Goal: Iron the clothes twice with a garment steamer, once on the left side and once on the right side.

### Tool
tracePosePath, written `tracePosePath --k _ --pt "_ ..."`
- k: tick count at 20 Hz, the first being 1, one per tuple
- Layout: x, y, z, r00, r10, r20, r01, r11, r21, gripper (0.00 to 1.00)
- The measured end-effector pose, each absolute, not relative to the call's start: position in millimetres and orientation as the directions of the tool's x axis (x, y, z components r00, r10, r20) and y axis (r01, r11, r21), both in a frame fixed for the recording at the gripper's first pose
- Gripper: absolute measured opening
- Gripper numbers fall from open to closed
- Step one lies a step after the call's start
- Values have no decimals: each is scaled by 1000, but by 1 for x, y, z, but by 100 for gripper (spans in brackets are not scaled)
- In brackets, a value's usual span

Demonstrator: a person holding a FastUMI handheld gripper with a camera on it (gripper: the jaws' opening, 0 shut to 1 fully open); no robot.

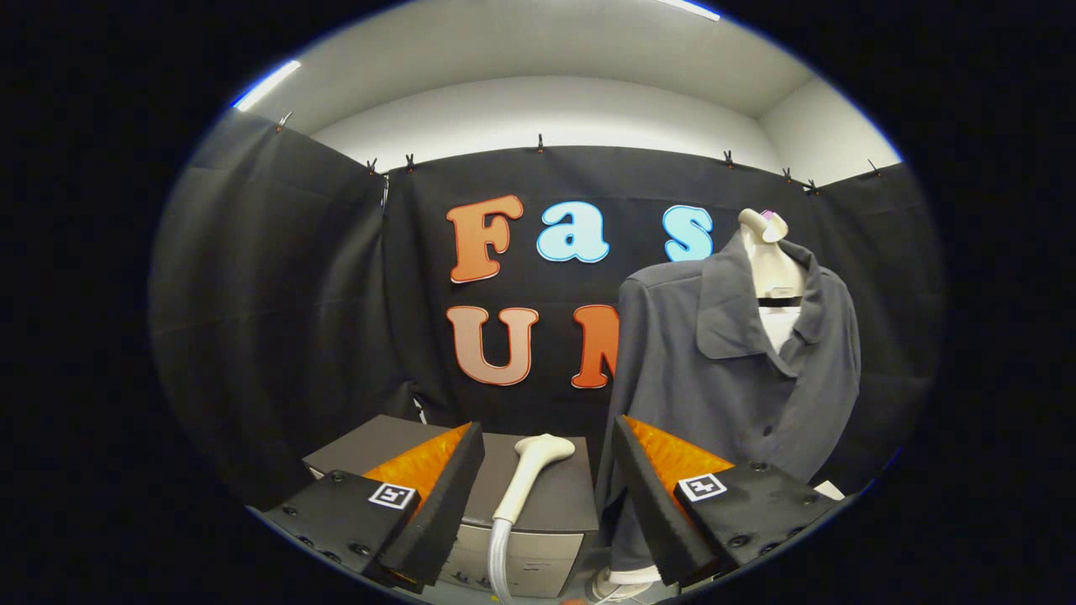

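A white garment steamer head (531, 470) lies on top of a dark grey box (555, 496), its hose (498, 555) hanging down the box's front. It sits between and just beyond my fingers. To the right stands a cream mannequin torso (772, 252) wearing a dark grey collared shirt (740, 378) with buttons down the front. The shirt hangs beyond my right finger (664, 496). My gripper (546, 437) is open, with nothing held between its fingers.
The grey box has a lighter front panel (521, 563) facing me. Black cloth walls close the booth behind and at both sides. A white base (622, 584) shows under the shirt's hem.
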State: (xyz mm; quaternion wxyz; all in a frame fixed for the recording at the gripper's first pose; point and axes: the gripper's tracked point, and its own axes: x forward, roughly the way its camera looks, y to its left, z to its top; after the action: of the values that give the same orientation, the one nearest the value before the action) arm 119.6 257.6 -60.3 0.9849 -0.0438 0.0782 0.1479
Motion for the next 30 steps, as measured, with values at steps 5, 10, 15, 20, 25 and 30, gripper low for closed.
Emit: tracePosePath --k 5,10,15,20,25,30 --pt "165 308 -99 925 292 -243 -327 937 -120 97" --pt "212 343 -146 904 262 -339 -332 929 -167 98" --pt "259 349 -203 864 201 -462 -305 939 -162 99" --pt "300 337 -260 798 132 -588 -271 950 -155 99" --pt "315 322 -302 731 80 -678 -220 968 -123 99" --pt "330 313 -324 691 38 -722 -206 967 -147 91"
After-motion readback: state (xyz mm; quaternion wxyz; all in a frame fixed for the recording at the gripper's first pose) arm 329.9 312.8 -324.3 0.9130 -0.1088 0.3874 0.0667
